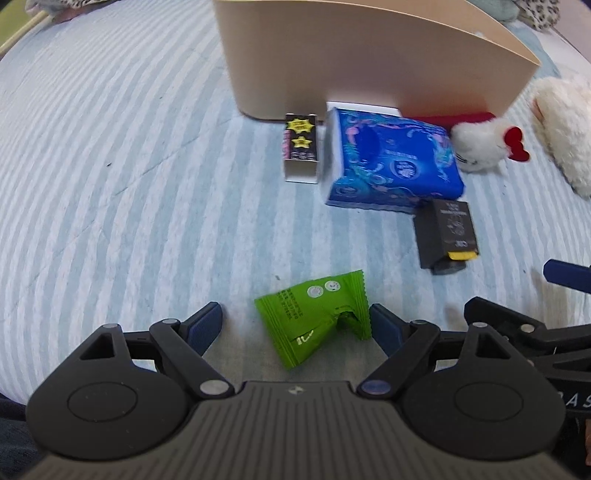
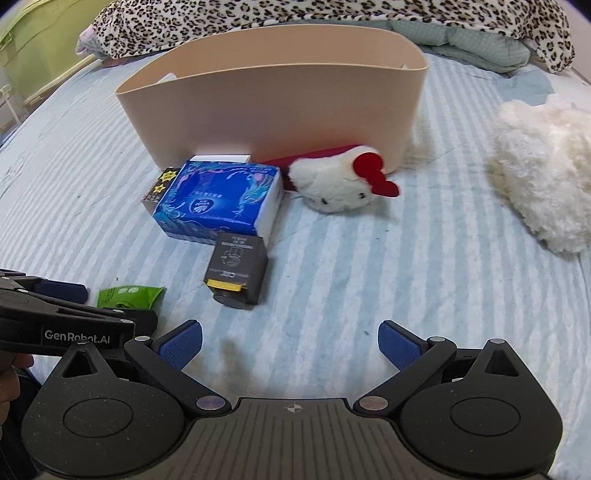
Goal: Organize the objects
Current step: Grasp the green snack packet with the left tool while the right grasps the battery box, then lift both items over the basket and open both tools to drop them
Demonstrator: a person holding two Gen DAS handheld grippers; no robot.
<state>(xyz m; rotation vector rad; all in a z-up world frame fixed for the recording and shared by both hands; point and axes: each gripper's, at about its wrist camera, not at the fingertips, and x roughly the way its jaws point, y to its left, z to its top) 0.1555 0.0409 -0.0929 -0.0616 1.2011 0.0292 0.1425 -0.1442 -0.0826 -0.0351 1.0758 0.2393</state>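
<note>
A green snack packet (image 1: 319, 317) lies on the striped bedsheet between the open fingers of my left gripper (image 1: 295, 326); it also shows in the right wrist view (image 2: 127, 296). My right gripper (image 2: 290, 345) is open and empty over bare sheet. A beige bin (image 2: 280, 99) stands behind. In front of it lie a blue tissue pack (image 2: 218, 201), a black box with yellow stars (image 1: 301, 147), a dark grey box (image 2: 236, 269) and a white plush with a red bow (image 2: 340, 182).
A large fluffy white plush (image 2: 546, 173) lies at the right. A leopard-print blanket (image 2: 332, 14) is heaped behind the bin. The left gripper's body (image 2: 62, 325) sits at the left edge of the right wrist view.
</note>
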